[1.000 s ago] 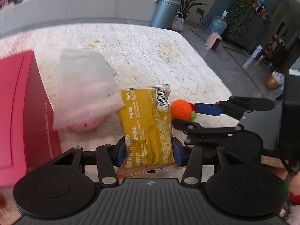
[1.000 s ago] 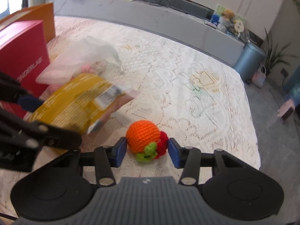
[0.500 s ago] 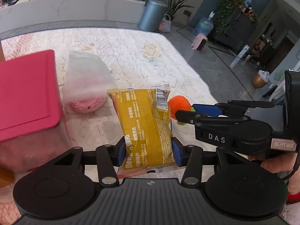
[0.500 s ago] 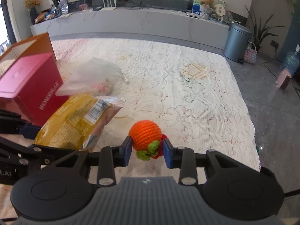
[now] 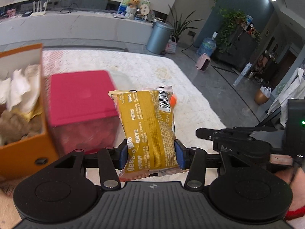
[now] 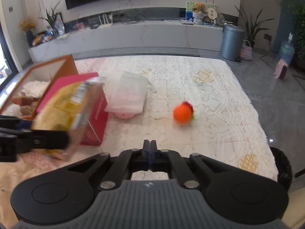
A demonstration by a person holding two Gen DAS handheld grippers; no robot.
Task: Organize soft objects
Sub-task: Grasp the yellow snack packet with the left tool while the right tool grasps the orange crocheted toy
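Observation:
My left gripper (image 5: 150, 155) is shut on a yellow snack packet (image 5: 148, 126), held upright in the air just right of a red box (image 5: 82, 99) and an open orange box (image 5: 24, 152) of soft items. In the right wrist view the packet (image 6: 63, 108) is a blur at the left. My right gripper (image 6: 150, 145) is shut, its pads touching with nothing between them. The orange crochet toy (image 6: 182, 113) lies loose on the lace cloth, well ahead of that gripper and slightly to its right. From the left wrist view only a sliver of the toy (image 5: 173, 101) peeks out behind the packet.
A white mesh bag (image 6: 129, 97) with something pink inside lies beside the red box (image 6: 95, 114). The lace-covered table (image 6: 219, 99) ends at the right, with grey floor beyond. A person's hand (image 5: 297, 187) holds the right gripper (image 5: 199, 133).
The right gripper's jaws closed fully and the orange toy is no longer between them; it now lies on the cloth. Both grippers rose and pulled back. The left one carried the packet nearer the boxes.

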